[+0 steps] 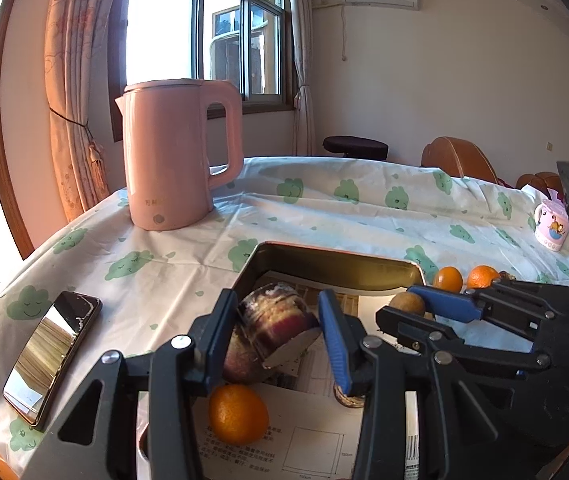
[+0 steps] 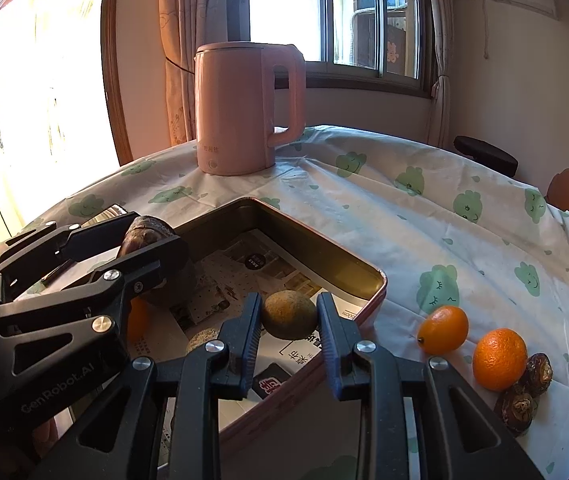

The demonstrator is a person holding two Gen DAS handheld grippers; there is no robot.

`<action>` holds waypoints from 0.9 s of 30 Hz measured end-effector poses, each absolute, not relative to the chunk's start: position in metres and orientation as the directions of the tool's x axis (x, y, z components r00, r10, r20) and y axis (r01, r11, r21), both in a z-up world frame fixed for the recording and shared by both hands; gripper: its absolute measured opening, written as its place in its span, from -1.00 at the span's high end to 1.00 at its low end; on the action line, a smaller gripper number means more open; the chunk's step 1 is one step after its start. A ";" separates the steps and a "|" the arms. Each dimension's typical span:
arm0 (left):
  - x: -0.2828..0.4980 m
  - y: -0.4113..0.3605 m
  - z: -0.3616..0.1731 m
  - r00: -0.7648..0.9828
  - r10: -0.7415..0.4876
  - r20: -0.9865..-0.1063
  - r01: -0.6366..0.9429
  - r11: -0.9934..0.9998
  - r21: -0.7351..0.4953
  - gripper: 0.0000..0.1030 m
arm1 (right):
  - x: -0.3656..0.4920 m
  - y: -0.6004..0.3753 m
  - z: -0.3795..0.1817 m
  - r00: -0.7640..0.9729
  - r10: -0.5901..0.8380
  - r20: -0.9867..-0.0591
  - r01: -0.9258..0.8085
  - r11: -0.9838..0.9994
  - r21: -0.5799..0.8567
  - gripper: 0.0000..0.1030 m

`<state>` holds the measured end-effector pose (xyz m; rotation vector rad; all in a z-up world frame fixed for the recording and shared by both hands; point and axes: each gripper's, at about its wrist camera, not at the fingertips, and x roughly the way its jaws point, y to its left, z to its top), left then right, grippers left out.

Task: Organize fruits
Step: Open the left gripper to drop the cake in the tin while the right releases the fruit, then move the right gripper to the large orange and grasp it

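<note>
Left wrist view: the left hand-held gripper (image 1: 276, 330) is pinching a chunky purple-and-white striped piece of fruit (image 1: 278, 320) over the paper-lined rectangular metal tin (image 1: 340, 268). A round orange (image 1: 238, 414) already sits in the tin below it. Pink electric kettle (image 1: 178, 156) stands further back on the worktop (image 1: 364, 220).

Right wrist view: the right hand-held gripper (image 2: 289, 330) is clamped on a brownish-green round fruit (image 2: 289, 314) just inside the tin's near edge. A small oval orange kumquat (image 2: 443, 329), another orange (image 2: 499, 359) and two wrinkly brown dates (image 2: 528, 390) lie outside on the cloth.
</note>
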<state>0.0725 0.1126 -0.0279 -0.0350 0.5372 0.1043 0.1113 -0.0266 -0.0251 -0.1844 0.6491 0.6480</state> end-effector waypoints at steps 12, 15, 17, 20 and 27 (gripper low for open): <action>0.064 0.106 -0.018 0.877 0.095 -0.471 -0.105 0.994 0.005 -0.56 | 0.091 -0.033 -0.019 0.635 0.518 -0.572 -0.628 0.778 0.007 -0.30; 0.057 0.108 -0.016 0.886 0.105 -0.451 -0.125 0.992 -0.015 -0.76 | 0.084 -0.050 -0.016 0.663 0.503 -0.554 -0.613 0.790 -0.016 -0.30; 0.054 0.109 -0.014 0.892 0.107 -0.439 -0.138 0.990 -0.039 -0.81 | 0.083 -0.069 -0.011 0.685 0.488 -0.541 -0.584 0.812 -0.006 -0.30; 0.050 0.105 -0.013 0.899 0.098 -0.427 -0.134 0.990 -0.054 -0.81 | 0.084 -0.105 -0.005 0.714 0.464 -0.524 -0.540 0.842 0.009 -0.30; 0.051 0.083 -0.013 0.907 0.073 -0.414 -0.105 0.993 -0.056 -0.90 | 0.106 -0.159 -0.011 0.769 0.323 -0.552 -0.408 0.912 -0.035 -0.30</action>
